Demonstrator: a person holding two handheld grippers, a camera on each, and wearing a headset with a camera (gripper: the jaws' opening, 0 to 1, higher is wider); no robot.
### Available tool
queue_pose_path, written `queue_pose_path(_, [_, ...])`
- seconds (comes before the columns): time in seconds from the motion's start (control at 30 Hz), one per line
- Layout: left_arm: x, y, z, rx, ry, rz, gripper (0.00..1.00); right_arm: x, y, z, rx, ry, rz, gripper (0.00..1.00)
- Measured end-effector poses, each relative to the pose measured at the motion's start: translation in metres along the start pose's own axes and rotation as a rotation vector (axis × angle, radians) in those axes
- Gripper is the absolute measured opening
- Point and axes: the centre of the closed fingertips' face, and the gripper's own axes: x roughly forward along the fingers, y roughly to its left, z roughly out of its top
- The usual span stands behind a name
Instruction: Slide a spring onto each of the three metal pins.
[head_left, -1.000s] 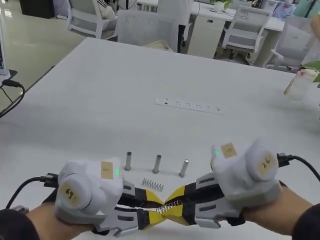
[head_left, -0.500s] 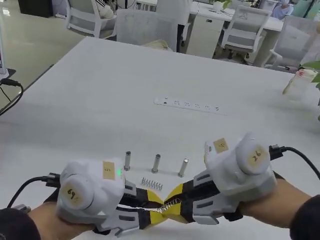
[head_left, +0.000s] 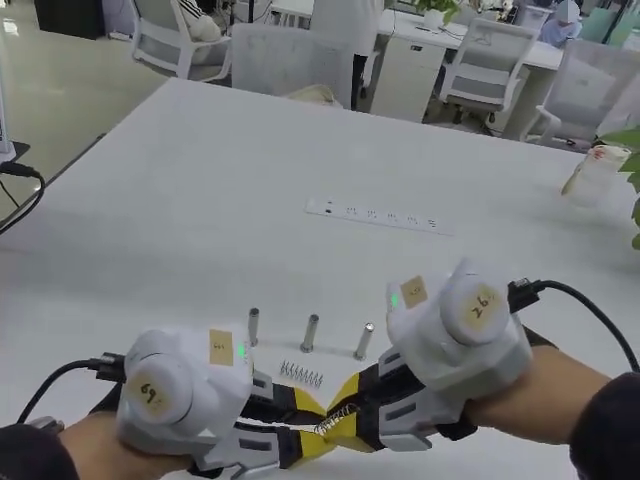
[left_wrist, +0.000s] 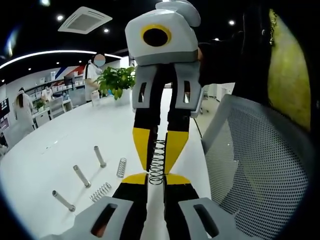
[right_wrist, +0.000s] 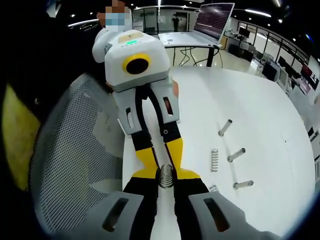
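Wire this thin makes the small silver coil spring light, bendy and quick to ping free, so I judge a grip near one end best. The left gripper and right gripper meet tip to tip, forearms angled inward, both pinching it over the white table. A loose grey spring lies at eleven o'clock, three upright silver metal pins at twelve.

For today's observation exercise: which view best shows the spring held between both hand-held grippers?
Left gripper view: the held spring shows full-length, coils distinct. Right gripper view shows it end-on; head view, small and oblique.
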Motion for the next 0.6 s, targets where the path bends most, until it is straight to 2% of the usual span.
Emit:
queue_pose_path(0.33, [-0.005, 0.007, -0.005, -0.017, 0.003, 0.027, 0.11, -0.001, -0.004, -0.002, 0.006, 0.008, -0.011, 0.08])
queue_pose_path(0.6, [-0.015, 0.013, -0.011, -0.046, -0.005, 0.055, 0.22, -0.004, -0.009, -0.005, 0.011, 0.019, -0.019, 0.08])
